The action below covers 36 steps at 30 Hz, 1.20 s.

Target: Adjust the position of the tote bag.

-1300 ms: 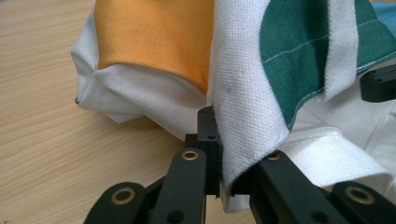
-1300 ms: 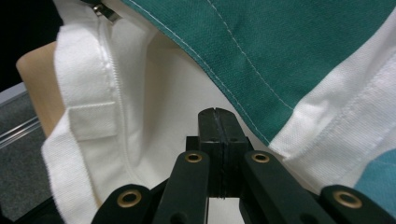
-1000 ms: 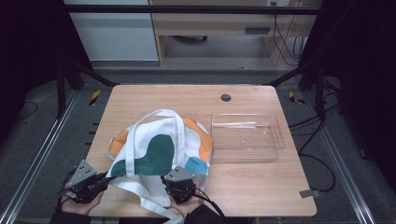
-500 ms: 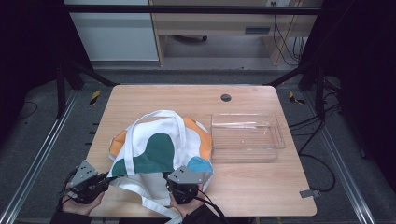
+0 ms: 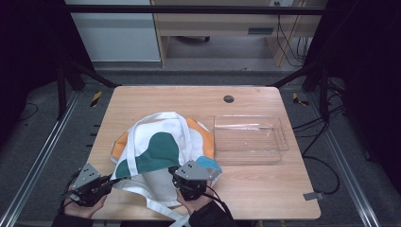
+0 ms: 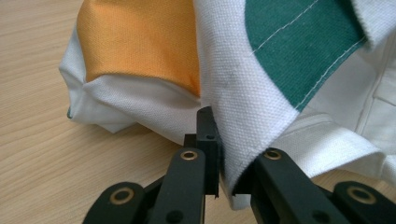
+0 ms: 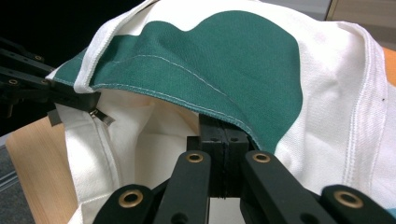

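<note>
Two tools pinch one bag's rim.
White bag point(image 5: 161, 151), green and orange patches, beside the tray point(image 5: 249, 138); left tool point(image 5: 101, 182) and right tool point(image 5: 185, 178) both clamped on it.

Even overhead light brightens the table point(image 5: 265, 198), while the floor around it sinks into darkness; the clear tray point(image 5: 250, 156) beside the cloth bag point(image 5: 158, 149) shows faint glare. Close up, the bag's weave is sharp, with soft shadow beneath its folds

Grey floor point(image 5: 42, 137) seen around wooden desk point(image 5: 265, 189); dark frame point(image 5: 189, 8) overhead; white cabinet point(image 5: 116, 35), cables point(image 5: 288, 38) behind.
</note>
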Tool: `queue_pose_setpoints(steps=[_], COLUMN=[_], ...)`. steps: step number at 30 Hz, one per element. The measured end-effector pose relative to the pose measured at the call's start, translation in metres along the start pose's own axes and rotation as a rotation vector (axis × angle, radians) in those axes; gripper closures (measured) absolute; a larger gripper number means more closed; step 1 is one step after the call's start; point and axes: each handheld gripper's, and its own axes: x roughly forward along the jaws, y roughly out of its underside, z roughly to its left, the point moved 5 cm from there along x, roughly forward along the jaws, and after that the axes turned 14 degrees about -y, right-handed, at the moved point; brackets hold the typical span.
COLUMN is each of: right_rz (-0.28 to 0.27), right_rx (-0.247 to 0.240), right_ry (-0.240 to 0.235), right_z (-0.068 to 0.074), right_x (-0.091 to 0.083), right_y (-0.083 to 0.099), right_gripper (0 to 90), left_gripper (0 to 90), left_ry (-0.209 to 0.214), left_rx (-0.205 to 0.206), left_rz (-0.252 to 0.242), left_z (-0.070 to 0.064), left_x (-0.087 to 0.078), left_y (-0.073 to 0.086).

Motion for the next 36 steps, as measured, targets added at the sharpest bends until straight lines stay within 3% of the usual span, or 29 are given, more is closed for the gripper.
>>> queue_pose_setpoints(steps=[9,16,19,22,26,36], right_rz=[-0.026,-0.010,-0.009,-0.005,-0.002,0.003], right_rx=[-0.023,-0.017,-0.011,-0.006,-0.003,-0.001], right_ry=[-0.010,-0.022,-0.018,-0.017,-0.022,-0.025], right_z=[0.000,-0.003,-0.005,-0.006,-0.006,-0.006], right_x=[-0.006,-0.005,-0.004,-0.004,-0.003,-0.004], right_y=[-0.023,-0.020,-0.017,-0.016,-0.016,-0.016], right_gripper=[90.0,90.0,90.0,90.0,90.0,90.0], left_gripper=[83.4,80.9,74.2,59.5,52.4,36.6], left_ry=[0.007,0.012,0.022,0.017,0.011,-0.003], left_rx=[0.007,0.005,0.007,0.036,0.060,0.025], left_rz=[0.006,-0.001,0.002,-0.024,-0.044,-0.120], left_z=[-0.004,-0.004,-0.004,-0.006,-0.009,-0.011], left_x=[0.002,0.003,0.003,0.005,0.004,-0.011], left_y=[0.000,0.000,0.001,0.000,-0.001,-0.013])
